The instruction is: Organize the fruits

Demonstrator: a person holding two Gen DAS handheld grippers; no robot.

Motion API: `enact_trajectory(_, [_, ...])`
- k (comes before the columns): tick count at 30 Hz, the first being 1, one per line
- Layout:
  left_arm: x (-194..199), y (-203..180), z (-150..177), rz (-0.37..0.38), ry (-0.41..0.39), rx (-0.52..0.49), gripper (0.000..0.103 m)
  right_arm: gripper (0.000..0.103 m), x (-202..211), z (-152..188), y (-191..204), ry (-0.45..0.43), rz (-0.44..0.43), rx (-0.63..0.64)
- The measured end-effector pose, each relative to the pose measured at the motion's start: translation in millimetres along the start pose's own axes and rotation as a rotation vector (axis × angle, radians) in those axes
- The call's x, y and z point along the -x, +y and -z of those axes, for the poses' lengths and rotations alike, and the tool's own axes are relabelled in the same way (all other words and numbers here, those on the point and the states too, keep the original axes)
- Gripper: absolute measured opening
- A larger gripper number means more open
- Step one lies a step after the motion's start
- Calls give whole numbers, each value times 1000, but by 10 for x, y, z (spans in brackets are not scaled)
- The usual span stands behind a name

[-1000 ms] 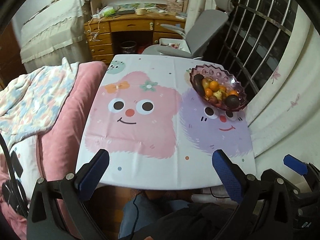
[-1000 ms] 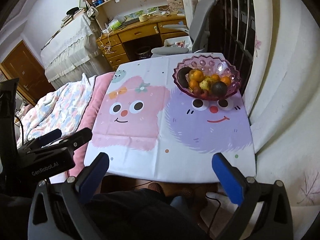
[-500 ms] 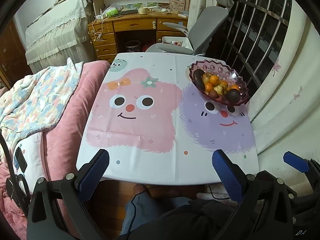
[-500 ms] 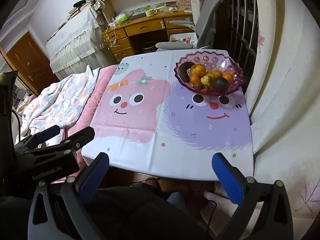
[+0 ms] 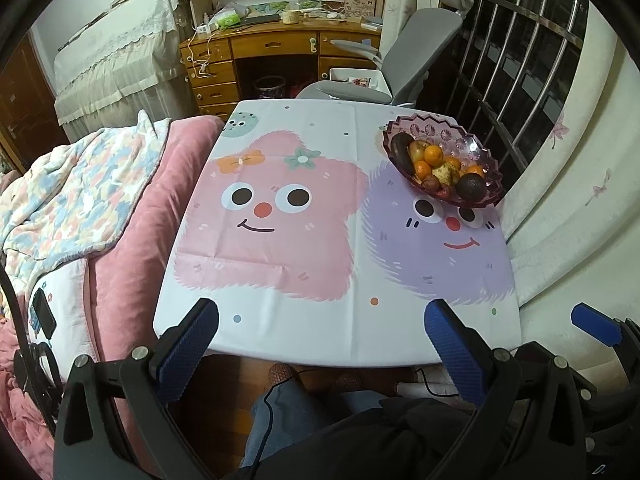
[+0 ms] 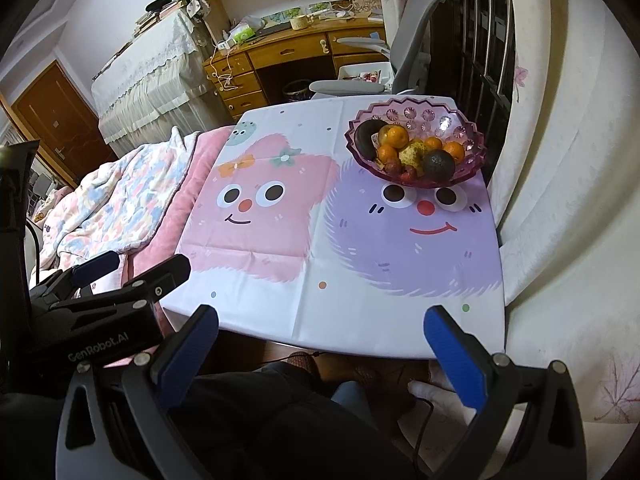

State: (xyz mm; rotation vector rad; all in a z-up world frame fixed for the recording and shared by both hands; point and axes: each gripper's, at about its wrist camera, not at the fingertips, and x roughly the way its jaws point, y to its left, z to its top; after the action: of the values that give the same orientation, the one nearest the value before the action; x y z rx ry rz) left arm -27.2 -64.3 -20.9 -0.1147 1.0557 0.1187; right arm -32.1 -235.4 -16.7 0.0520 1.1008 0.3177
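A purple glass bowl [image 5: 464, 140] [image 6: 424, 114] stands at the far right of the table, on a cloth [image 5: 280, 240] [image 6: 280, 248] with pink and purple cartoon faces. It holds several oranges [image 5: 433, 155] [image 6: 396, 136], a dark avocado [image 5: 471, 187] [image 6: 439, 163], a yellowish fruit [image 6: 414, 154] and small red fruits. My left gripper [image 5: 320, 332] is open and empty, above the table's near edge. My right gripper [image 6: 320, 332] is open and empty, also at the near edge. The left gripper also shows in the right wrist view [image 6: 132, 276].
A bed with a pink blanket [image 5: 132, 216] and a patterned quilt [image 5: 72, 196] abuts the table's left side. A curtain [image 5: 568, 184] hangs at the right. A grey office chair [image 5: 404, 68] and a wooden desk [image 5: 272, 48] stand behind the table. The person's legs [image 5: 312, 420] are below.
Both grippers have drawn back and risen a little, so more of the table and room shows. Both stay open and empty. The bowl has not moved.
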Motion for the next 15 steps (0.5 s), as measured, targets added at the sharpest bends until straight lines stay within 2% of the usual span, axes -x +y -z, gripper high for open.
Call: enact_trajectory(15, [-50, 26, -77, 9, 4, -9, 102, 103, -10, -11, -24, 1, 4, -5])
